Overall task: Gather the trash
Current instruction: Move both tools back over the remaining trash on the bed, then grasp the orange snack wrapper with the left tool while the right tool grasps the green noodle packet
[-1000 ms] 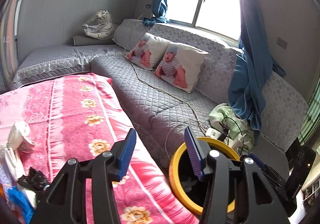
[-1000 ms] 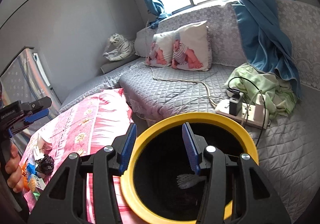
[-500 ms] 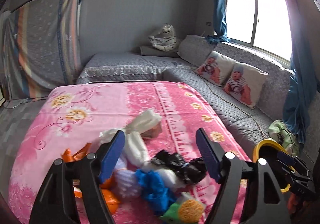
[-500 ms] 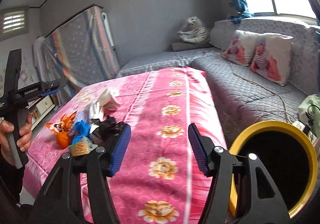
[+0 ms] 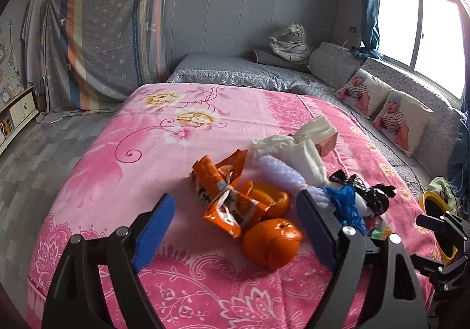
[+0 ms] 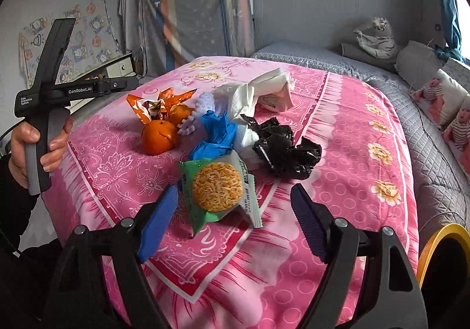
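Note:
A heap of trash lies on the pink flowered cover [image 5: 182, 158]: an orange snack wrapper [image 5: 223, 196], orange peel [image 5: 271, 240], white tissue [image 5: 305, 146], a blue bag [image 5: 346, 205] and a black bag [image 5: 373, 196]. My left gripper [image 5: 235, 211] hovers just short of the wrapper and peel, its jaws opening and touching nothing. My right gripper [image 6: 235, 193] is low over a green noodle packet [image 6: 217, 186], its jaws also opening and clear of the packet. The yellow-rimmed bin [image 6: 440, 238] stands at the lower right.
A grey quilted sofa [image 5: 323, 85] with baby-print pillows [image 5: 390, 120] and a plush tiger [image 5: 290, 41] wraps the far and right sides. A striped cloth [image 5: 108, 43] hangs at the back left. A hand [image 6: 32, 140] holds the left gripper's handle.
Both views have swung left, away from the bin and sofa, onto the pink cover and the trash heap. Both pairs of jaws stand wider than before.

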A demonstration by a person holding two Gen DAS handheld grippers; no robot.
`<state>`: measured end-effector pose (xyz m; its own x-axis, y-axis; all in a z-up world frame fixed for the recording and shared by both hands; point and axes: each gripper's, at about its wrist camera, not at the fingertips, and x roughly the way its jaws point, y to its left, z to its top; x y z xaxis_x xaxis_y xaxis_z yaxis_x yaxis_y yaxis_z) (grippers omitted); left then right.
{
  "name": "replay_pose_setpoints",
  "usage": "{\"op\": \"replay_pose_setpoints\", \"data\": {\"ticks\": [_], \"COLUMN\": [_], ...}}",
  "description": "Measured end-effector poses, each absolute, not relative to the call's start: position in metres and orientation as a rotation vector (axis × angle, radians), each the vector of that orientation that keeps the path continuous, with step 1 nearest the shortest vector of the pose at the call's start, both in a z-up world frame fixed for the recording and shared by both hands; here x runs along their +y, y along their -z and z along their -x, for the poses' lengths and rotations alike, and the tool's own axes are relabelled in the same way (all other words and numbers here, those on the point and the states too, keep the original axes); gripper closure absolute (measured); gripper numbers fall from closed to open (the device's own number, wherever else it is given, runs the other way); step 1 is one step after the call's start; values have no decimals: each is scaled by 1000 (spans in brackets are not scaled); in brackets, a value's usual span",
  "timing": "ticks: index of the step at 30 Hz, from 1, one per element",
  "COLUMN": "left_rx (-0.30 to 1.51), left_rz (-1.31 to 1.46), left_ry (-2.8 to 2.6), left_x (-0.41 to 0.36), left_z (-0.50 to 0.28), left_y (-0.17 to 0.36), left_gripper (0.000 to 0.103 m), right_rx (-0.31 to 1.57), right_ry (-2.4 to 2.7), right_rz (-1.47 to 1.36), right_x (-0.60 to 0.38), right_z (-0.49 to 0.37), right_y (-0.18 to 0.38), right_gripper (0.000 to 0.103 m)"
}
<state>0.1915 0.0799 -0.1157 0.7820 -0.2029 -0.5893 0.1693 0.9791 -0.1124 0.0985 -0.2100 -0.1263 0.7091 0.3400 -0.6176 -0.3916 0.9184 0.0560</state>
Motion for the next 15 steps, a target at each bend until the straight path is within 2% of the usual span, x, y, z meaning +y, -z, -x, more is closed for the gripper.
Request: {"op": "replay_pose_setpoints", "data": {"ticks": [15], "left_rx": [757], "left_rz": [92], "left_ry": [205], "left_x": [98], "left_z": [-226], "left_y": [152], "left_gripper": [22], "right_rx": [765], "right_ry": [-409], "right_rz": [134], "right_x": [-190], "right_z": [-125], "right_y": [145], "right_gripper": [28]}}
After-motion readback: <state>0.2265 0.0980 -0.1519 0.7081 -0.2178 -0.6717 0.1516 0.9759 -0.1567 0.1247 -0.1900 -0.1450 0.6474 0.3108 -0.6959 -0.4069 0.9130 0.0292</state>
